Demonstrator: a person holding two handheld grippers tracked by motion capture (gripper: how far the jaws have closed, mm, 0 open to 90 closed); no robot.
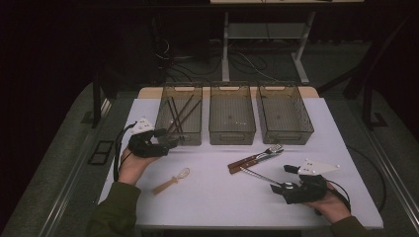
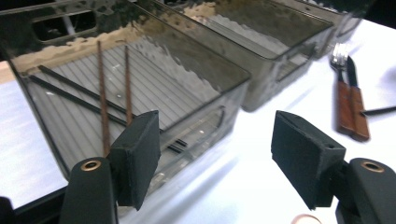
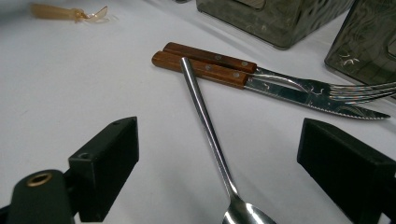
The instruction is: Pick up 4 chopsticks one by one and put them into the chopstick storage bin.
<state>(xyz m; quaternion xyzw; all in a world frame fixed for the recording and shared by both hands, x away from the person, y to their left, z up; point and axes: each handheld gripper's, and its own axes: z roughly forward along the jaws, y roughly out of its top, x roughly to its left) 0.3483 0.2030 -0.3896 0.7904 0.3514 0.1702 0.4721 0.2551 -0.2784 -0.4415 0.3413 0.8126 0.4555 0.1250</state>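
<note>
White table – unlabelled bins, metal spoon between right gripper's jaws.

High view dim, surroundings near black, w/ white tabletop the brightest area. Gripper views brighter: glare on smoky translucent plastic bins & shiny steel spoon handle; black foam jaws soft, slightly blurred at bottom
</note>
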